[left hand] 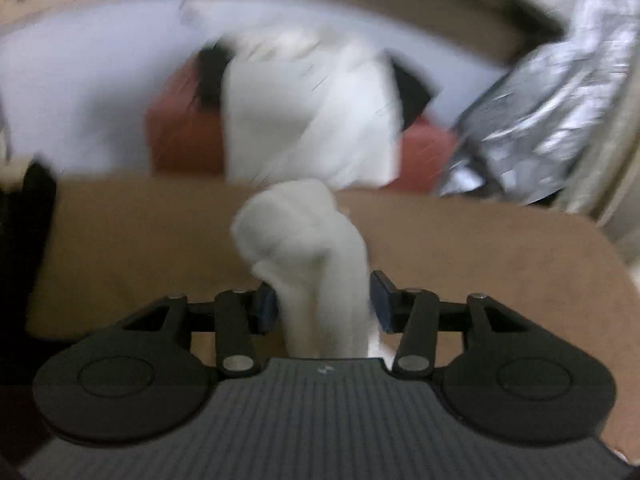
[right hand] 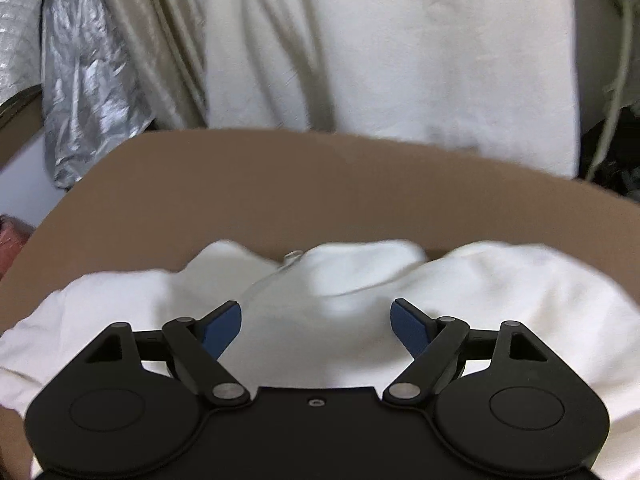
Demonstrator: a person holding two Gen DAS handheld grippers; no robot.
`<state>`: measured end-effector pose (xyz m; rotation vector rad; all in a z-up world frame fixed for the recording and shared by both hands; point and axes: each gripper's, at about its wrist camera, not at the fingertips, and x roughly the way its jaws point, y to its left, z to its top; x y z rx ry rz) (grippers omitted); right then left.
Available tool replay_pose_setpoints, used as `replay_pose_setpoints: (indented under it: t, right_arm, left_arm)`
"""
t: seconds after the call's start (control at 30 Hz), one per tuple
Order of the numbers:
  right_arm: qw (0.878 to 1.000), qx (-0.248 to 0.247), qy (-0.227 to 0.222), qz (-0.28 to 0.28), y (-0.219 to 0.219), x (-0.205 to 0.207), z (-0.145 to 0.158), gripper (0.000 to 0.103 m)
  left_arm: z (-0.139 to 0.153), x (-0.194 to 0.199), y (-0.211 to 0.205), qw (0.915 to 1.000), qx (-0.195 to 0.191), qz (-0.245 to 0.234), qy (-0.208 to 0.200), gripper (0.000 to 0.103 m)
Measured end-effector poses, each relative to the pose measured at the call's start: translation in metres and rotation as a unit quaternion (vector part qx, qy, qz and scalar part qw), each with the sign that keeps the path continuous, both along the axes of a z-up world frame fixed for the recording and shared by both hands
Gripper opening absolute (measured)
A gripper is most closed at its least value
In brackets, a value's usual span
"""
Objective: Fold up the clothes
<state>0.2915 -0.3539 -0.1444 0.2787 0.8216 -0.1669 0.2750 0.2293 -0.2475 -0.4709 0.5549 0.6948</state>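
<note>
Your left gripper (left hand: 324, 300) is carrying a bunched strip of white cloth (left hand: 316, 248) between jaws standing apart, pads barely pressing. Your right gripper (right hand: 316, 320) is hovering, jaws wide, over the white garment (right hand: 500, 292) on the brown bench (right hand: 280, 184), directly beneath, running left-right

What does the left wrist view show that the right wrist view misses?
Left wrist only: a bunched white cloth standing between the left gripper fingers, with a slim gap at the right pad, and beyond it a red item under another white piece.

Right wrist only: the right gripper open above a spread white garment, and a large white cloth hanging behind.

Both: the brown surface and silver foil sheeting.
</note>
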Motion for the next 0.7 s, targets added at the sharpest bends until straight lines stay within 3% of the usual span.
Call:
replay_pose_setpoints:
  t: [0.1,0.2,0.27,0.37,0.47,0.53,0.6,0.7]
  right_arm:
    - [0.999,-0.002,0.001,-0.048,-0.03,-0.007,0.008,0.085]
    - [0.996,-0.001,0.026,-0.08,-0.052,0.003,0.008,0.085]
    - [0.996,-0.01,0.033,-0.082,-0.056,0.009,0.009,0.085]
    - [0.996,-0.035,0.06,-0.063,-0.05,0.029,0.006,0.085]
    - [0.993,-0.06,0.091,-0.04,-0.042,0.052,0.001,0.085]
    - [0.992,-0.061,0.105,-0.024,-0.038,0.064,-0.002,0.085]
    - [0.994,-0.032,0.106,-0.011,-0.039,0.071,-0.007,0.085]
    - [0.994,0.063,0.085,-0.032,-0.055,0.076,-0.015,0.086]
  left_arm:
    - [0.02,0.004,-0.039,0.9972,0.038,-0.053,-0.035,0.052]
    - [0.023,0.021,-0.097,0.9847,0.057,-0.159,-0.043,0.065]
    - [0.016,0.035,-0.138,0.9672,0.055,-0.246,-0.034,0.066]
    - [0.0,0.045,-0.184,0.9374,0.002,-0.348,-0.008,0.066]
    - [-0.019,0.056,-0.208,0.9162,-0.051,-0.397,0.012,0.067]
    - [-0.03,0.067,-0.217,0.9063,-0.044,-0.419,0.029,0.067]
    - [-0.038,0.077,-0.218,0.9006,-0.039,-0.431,0.042,0.067]
    - [-0.045,0.083,-0.216,0.8953,-0.054,-0.44,0.048,0.067]
